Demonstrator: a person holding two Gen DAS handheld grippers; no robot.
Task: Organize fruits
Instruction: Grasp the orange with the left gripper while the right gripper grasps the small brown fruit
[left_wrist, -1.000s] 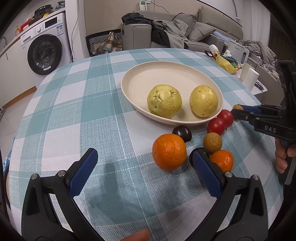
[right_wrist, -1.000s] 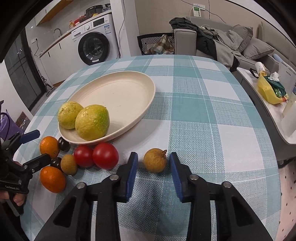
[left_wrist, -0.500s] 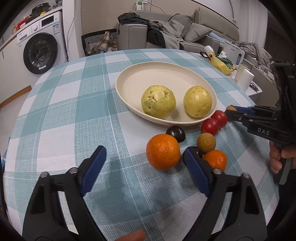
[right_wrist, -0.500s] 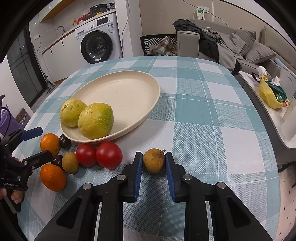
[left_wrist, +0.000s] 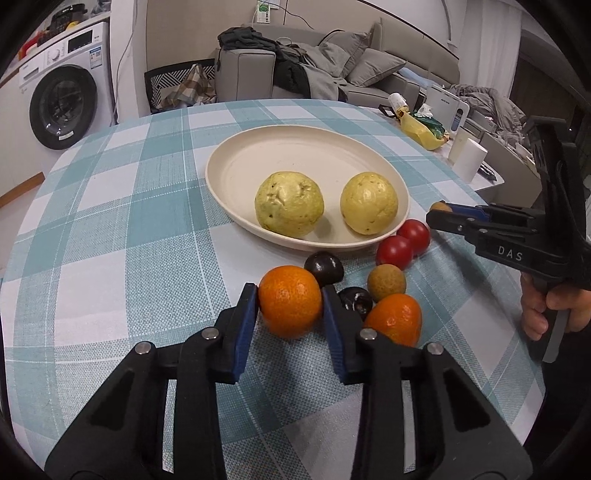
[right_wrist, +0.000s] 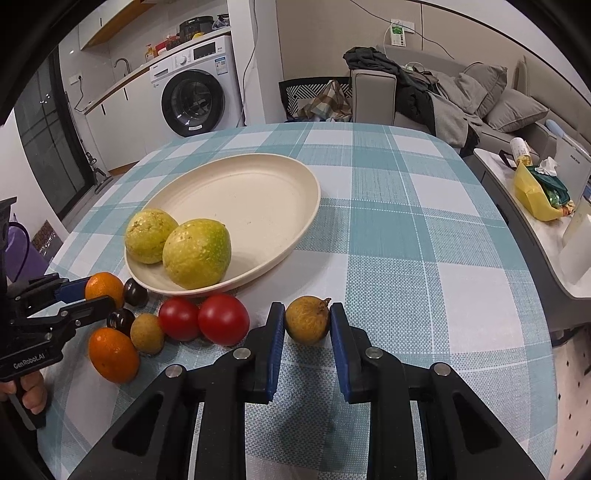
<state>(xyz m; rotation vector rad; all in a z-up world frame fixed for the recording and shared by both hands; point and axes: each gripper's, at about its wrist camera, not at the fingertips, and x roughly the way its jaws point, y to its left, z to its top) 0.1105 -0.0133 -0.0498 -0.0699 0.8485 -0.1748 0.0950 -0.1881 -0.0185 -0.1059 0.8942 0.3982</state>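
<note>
I judge the sorting well short of halfway: only two yellow-green guavas (left_wrist: 289, 204) lie on the cream plate (left_wrist: 236, 162), both at its near end, while every smaller fruit sits on the checked surface (left_wrist: 110, 229) just off the plate's near rim. My left gripper (left_wrist: 290, 306) has its blue pads pressed against both sides of an orange (left_wrist: 289, 301), which rests on the surface just in front of the plate, so I read that as a pinch not yet lifted. My right gripper (right_wrist: 307, 325) is closed on a brown longan (right_wrist: 307, 319) in the same way; it sits on the surface a little off the plate's near rim, apart from the rest. Left to move, by my count: a second orange (left_wrist: 395, 317), two dark plums (left_wrist: 324, 266), another longan (left_wrist: 386, 282) and two red tomatoes (left_wrist: 394, 251), all bunched against the plate's near rim. The left wrist view shows both guavas standing apart and the second plum tucked behind my pad, but it hides nearly all of the pinched longan behind the right gripper's finger. The right wrist view shows that longan whole, with its stem, and the plate's far half lying bare, yet there the guavas overlap.
</note>
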